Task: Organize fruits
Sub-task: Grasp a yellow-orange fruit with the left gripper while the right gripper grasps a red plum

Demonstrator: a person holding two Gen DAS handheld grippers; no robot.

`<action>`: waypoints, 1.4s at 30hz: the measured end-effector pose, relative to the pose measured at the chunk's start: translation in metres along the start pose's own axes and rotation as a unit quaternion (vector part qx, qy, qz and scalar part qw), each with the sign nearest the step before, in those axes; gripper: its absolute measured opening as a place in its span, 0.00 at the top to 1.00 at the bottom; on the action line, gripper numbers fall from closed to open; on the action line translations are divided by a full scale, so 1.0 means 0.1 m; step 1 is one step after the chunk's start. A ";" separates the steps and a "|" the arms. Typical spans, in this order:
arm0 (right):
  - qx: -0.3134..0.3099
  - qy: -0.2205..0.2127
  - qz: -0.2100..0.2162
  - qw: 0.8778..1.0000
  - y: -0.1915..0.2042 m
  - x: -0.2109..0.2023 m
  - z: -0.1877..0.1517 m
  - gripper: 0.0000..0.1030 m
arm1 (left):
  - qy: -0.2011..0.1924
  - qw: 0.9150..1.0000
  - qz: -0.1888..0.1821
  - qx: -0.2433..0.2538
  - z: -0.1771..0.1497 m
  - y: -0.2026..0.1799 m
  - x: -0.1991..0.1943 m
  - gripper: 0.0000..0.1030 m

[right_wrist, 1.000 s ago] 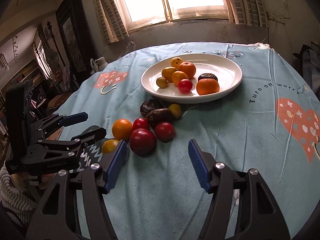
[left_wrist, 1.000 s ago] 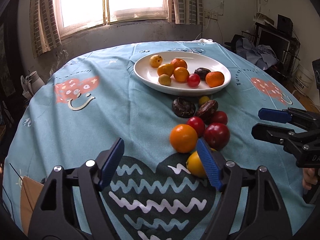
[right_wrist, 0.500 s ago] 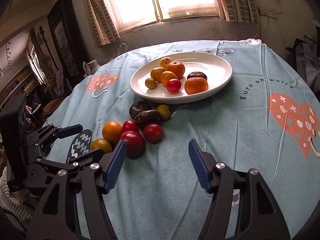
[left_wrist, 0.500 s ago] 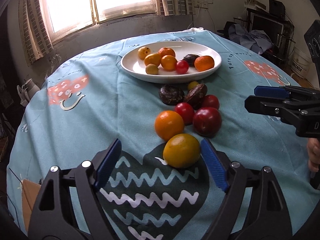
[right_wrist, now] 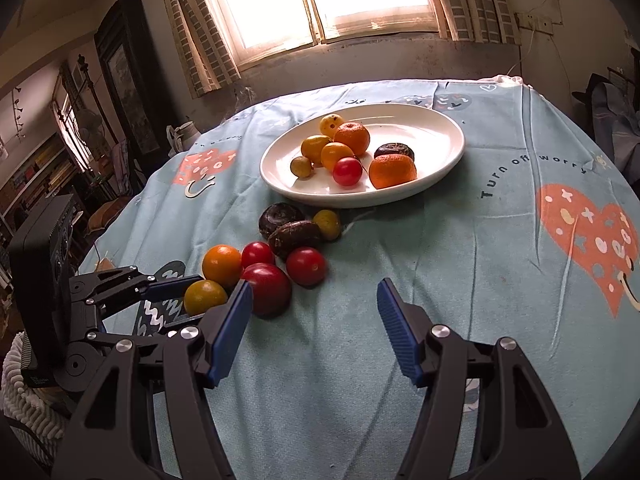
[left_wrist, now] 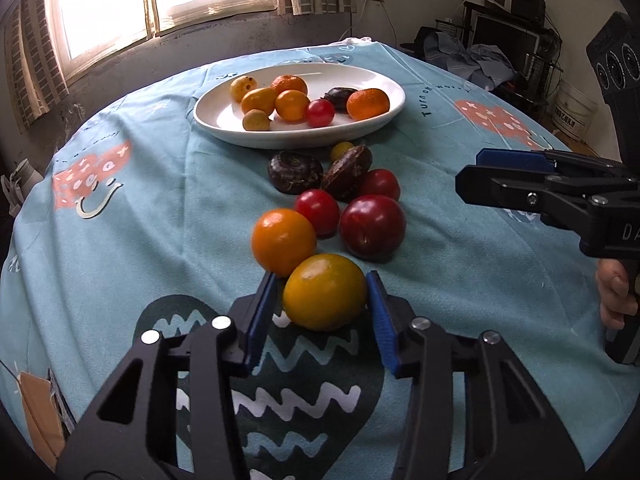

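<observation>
Two grippers over a fruit-strewn tablecloth [left_wrist: 120, 248].
We see our left gripper [left_wrist: 322, 300] low in the frame, clasping the yellow-orange fruit [left_wrist: 325, 291], pads against both its sides, just below the orange [left_wrist: 283, 241]. Our right gripper [right_wrist: 314, 312] hangs spread and empty, bottom centre. The white plate [right_wrist: 444, 136] of fruit sits upper centre.

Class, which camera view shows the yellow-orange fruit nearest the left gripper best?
The left wrist view: the yellow-orange fruit fills the foreground between the left gripper fingers. In the right wrist view it is small and partly hidden.
</observation>
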State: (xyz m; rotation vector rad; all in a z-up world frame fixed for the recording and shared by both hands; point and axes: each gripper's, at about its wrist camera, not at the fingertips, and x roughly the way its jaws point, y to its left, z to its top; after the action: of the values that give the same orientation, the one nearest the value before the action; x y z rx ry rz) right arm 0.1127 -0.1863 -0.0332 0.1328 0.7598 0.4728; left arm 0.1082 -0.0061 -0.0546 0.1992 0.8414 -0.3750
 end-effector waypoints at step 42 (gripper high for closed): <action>0.002 0.057 0.040 0.998 0.23 0.42 -0.01 0.62 | 0.010 0.993 0.048 -0.109 -0.15 0.56 -0.11 0.56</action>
State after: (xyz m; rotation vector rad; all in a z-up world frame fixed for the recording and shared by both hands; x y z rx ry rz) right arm 0.1300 -0.1472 -0.0537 0.1402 0.8689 0.5580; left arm 0.1135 0.0531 -0.0549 0.0396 0.8825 -0.1884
